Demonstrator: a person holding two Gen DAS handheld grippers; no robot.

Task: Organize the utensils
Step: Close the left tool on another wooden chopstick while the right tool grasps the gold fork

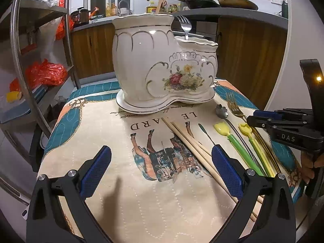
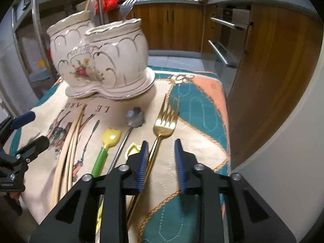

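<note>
A: Where do the utensils sit?

B: On the table (image 1: pixel 141 192), under a printed quilted cloth. The white ceramic holder (image 1: pixel 162 64) stands at the far side on its saucer; a silver fork (image 1: pixel 185 28) is upright in its lower compartment, a wooden stick (image 1: pixel 160 3) in the taller one.

A: Loose items?

B: Lying side by side: chopsticks (image 1: pixel 188 141), a thin dark-tipped pick (image 1: pixel 205 132), a green-handled yellow tulip pick (image 2: pixel 105 145), a flower-bowled spoon (image 2: pixel 134 117), a second yellow tulip pick (image 1: pixel 248 131), and the gold fork (image 2: pixel 164 121) nearest the table's edge.

A: Right claw (image 2: pixel 161 147)?

B: Pads narrowly apart, straddling the gold fork's handle. Its left pad is just beside the handle; contact cannot be told. The second tulip pick crowds that pad on the outer side.

A: Left claw (image 1: pixel 162 160)?

B: Spread wide over the cloth, holding nothing. Its right finger (image 1: pixel 226 172) covers part of the chopsticks.
</note>
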